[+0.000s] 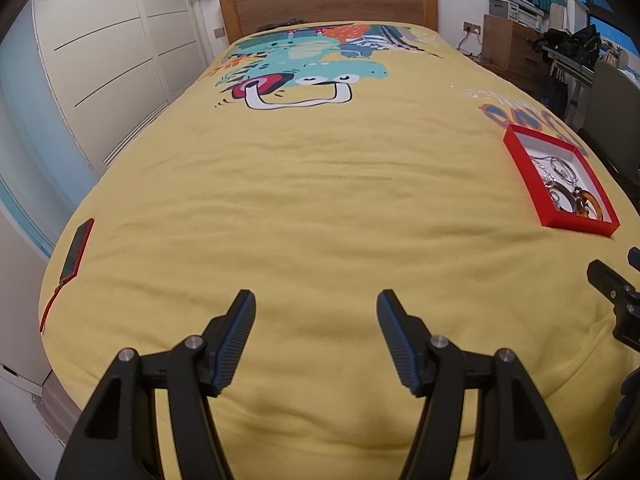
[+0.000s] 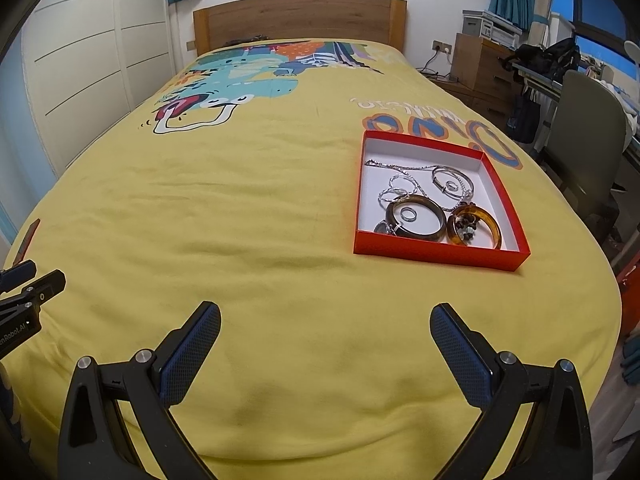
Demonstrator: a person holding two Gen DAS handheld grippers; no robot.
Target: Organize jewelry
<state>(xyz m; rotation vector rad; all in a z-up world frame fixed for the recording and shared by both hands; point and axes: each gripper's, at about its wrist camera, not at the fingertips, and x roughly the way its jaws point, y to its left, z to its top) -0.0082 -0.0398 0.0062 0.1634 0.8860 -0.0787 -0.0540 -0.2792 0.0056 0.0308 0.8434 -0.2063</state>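
A red box [image 2: 434, 255] with a white inside lies on the yellow bedspread [image 2: 260, 208], ahead and right of my right gripper [image 2: 326, 312]. In it lie a dark bangle [image 2: 416, 216], an amber bangle [image 2: 486, 222], silver chains [image 2: 404, 184], a silver bracelet [image 2: 452, 176] and small rings. The box also shows at the far right in the left wrist view [image 1: 524, 164]. My left gripper [image 1: 316, 300] is open and empty over the bedspread [image 1: 300, 208]. My right gripper is open and empty too, short of the box.
A flat red case [image 1: 78, 250] with a cord lies at the bed's left edge. A wooden headboard [image 2: 300, 20] stands at the far end. White wardrobe doors [image 1: 112, 52] are on the left. A chair [image 2: 588, 140], desk and drawers stand on the right.
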